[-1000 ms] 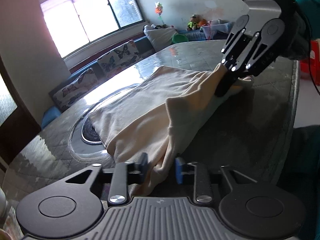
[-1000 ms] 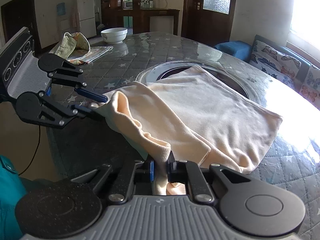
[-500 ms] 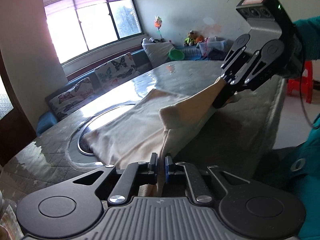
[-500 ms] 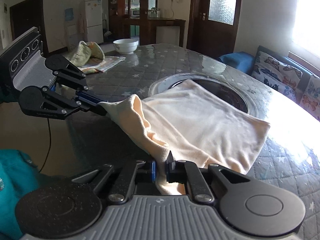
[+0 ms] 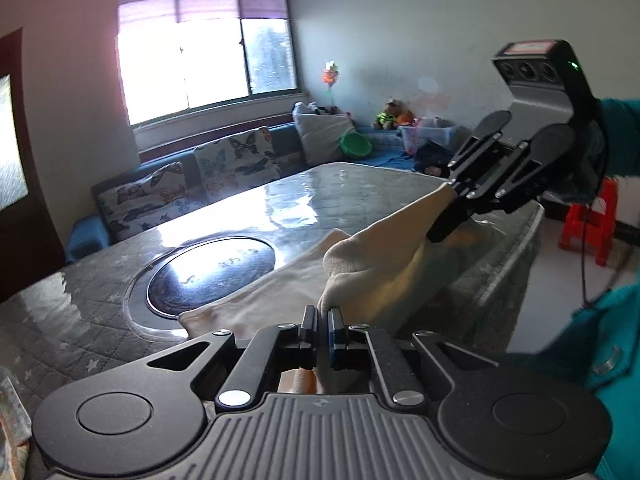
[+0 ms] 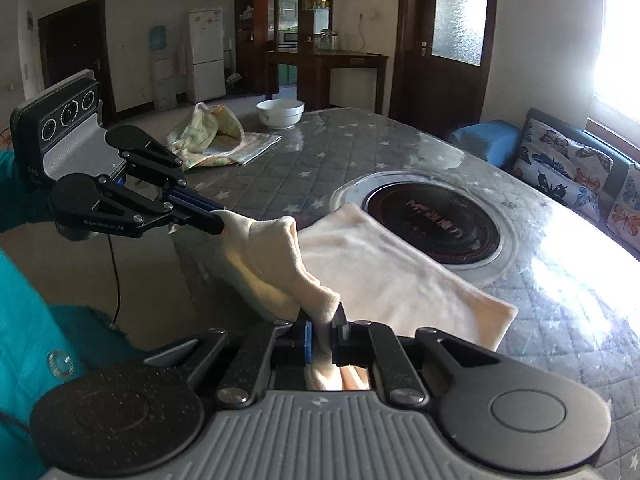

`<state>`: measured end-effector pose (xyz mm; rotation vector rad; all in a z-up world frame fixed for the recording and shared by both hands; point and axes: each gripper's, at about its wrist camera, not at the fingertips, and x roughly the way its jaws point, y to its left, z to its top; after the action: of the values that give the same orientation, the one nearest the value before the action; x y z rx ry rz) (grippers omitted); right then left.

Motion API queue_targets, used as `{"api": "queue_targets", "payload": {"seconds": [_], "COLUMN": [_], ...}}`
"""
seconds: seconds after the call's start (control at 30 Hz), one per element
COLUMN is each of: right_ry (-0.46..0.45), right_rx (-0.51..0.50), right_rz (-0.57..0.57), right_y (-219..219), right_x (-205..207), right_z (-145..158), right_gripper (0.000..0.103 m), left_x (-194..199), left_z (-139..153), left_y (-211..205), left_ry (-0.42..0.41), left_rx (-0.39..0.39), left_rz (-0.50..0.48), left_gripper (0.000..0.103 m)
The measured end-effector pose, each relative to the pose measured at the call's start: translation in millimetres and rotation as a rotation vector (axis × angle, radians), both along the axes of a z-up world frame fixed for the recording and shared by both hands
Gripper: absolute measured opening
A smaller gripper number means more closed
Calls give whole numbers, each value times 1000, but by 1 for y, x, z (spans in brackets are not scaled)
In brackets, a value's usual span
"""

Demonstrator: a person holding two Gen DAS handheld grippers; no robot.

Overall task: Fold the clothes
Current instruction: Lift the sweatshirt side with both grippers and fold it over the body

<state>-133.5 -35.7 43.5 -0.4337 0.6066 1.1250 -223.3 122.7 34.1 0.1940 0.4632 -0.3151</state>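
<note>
Gripping one edge of the cream garment (image 6: 384,280), the left gripper (image 5: 322,320) and right gripper (image 6: 323,332) are each clamped on cloth. Its far part lies on the desk (image 6: 320,160) beside the round inset (image 6: 434,224).

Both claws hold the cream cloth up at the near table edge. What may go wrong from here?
1. Each claw, left and right, pinches only a small bit of the cream cloth; a pull could slip it free.
2. The hem sags between them, so the fold may land uneven.
3. The dragged cloth might cover the round inset.
</note>
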Motion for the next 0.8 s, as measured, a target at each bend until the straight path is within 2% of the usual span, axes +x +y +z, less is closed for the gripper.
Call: {"api": "queue_targets", "payload": {"seconds": [0.23,0.4,0.53,0.8], "right_ry": [-22,-29,-26,-4], "right_rx": [-11,-27,-56,-76], "right_rz": [-21,-43,-68,-164], "right_y": [24,43,64,95], "right_x": [51,90,128,169], "right_z": [4,-1,-17,-70], "right_gripper": [7,7,7,9], "left_x": [53,99,136,182], "left_z": [2,-3,-16,-58], "left_y": [23,38,53,67], "left_ry": [0,19,50,127], "left_rx": [-22,-11,-10,-26], "left_rz": [51,89,139,267], "left_gripper": [5,5,5,6]}}
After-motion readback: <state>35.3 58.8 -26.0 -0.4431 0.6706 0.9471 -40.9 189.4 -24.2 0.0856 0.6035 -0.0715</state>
